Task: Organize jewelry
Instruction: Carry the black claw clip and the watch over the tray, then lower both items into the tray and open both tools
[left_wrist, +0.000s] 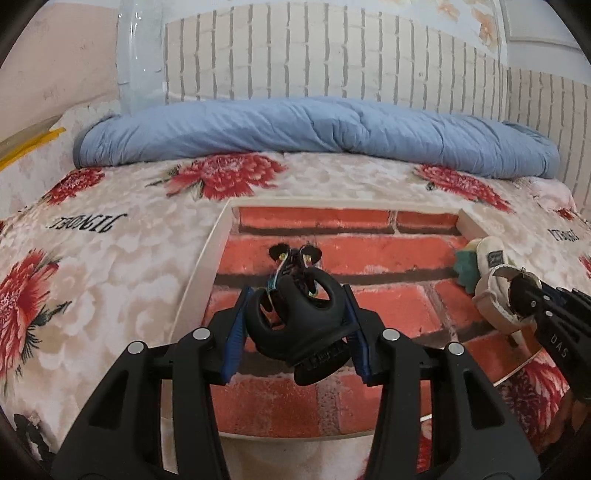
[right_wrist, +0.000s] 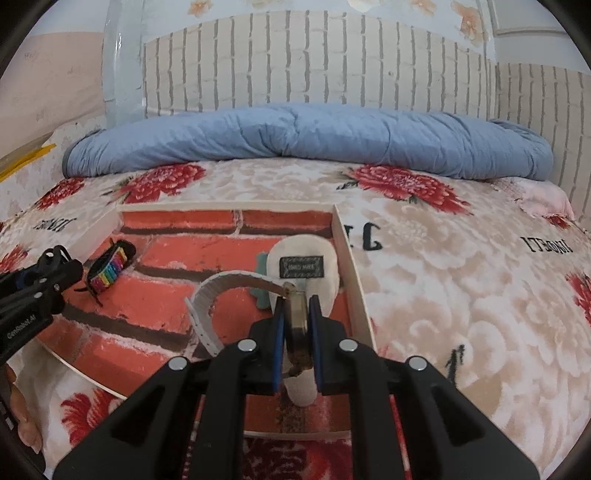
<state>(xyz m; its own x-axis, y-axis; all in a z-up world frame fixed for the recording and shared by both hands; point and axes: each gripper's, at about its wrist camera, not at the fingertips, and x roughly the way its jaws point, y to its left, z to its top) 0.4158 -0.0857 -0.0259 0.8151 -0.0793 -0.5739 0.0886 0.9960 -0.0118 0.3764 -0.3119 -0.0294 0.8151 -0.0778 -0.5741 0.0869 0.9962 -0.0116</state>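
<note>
A shallow white-rimmed tray (left_wrist: 201, 269) (right_wrist: 351, 266) with a red brick-print floor lies on the bed. My left gripper (left_wrist: 297, 295) (right_wrist: 55, 266) is shut on a black looped plastic clip (left_wrist: 295, 314), held just above the tray. Beyond the clip lies a rainbow woven bracelet (right_wrist: 110, 269) (left_wrist: 295, 256) with black ties, partly hidden in the left wrist view. My right gripper (right_wrist: 296, 301) (left_wrist: 517, 291) is shut on the round metal case of a watch (right_wrist: 297, 325); its white strap (right_wrist: 207, 295) curls out to the left.
A white fabric pouch (right_wrist: 303, 266) (left_wrist: 491, 251) with a black label and a teal piece (right_wrist: 260, 295) lie by the tray's right rim. A floral bedspread (right_wrist: 443, 295) surrounds the tray. A rolled blue quilt (left_wrist: 314, 129) lies along the brick-pattern wall.
</note>
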